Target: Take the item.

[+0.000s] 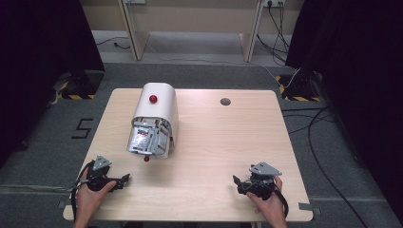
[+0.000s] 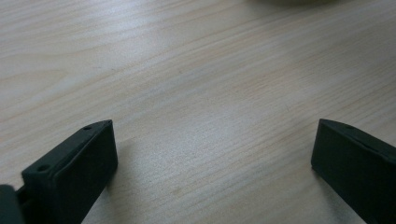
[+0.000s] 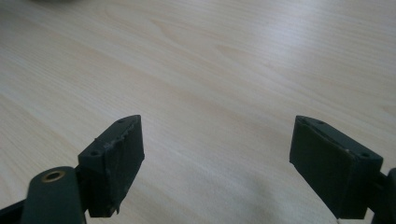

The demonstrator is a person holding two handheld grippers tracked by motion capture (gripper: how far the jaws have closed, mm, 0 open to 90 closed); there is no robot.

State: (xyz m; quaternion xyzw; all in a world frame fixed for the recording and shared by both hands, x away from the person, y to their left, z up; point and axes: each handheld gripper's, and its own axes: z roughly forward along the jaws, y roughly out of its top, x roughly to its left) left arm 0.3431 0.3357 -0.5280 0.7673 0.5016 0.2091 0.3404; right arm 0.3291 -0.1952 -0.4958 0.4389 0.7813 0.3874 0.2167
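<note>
Both the left hand-held gripper (image 1: 124,179) and right hand-held gripper (image 1: 236,180) rest wide open and empty at the frame's bottom, so reaching the white bread box (image 1: 154,118) (upper left) carelessly might spill its foil packets (image 1: 147,137).

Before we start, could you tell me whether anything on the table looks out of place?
Yes: the white bin lies tipped on its side, its open mouth facing the person and crumpled silvery wrappers bulging out. A small red ball sits loose just outside.

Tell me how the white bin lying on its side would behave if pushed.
The white bin has a rounded top, so it may rock or roll sideways. It looks thin-walled and probably light, likely sliding easily on the smooth table. Its silvery wrappers might spill.
</note>
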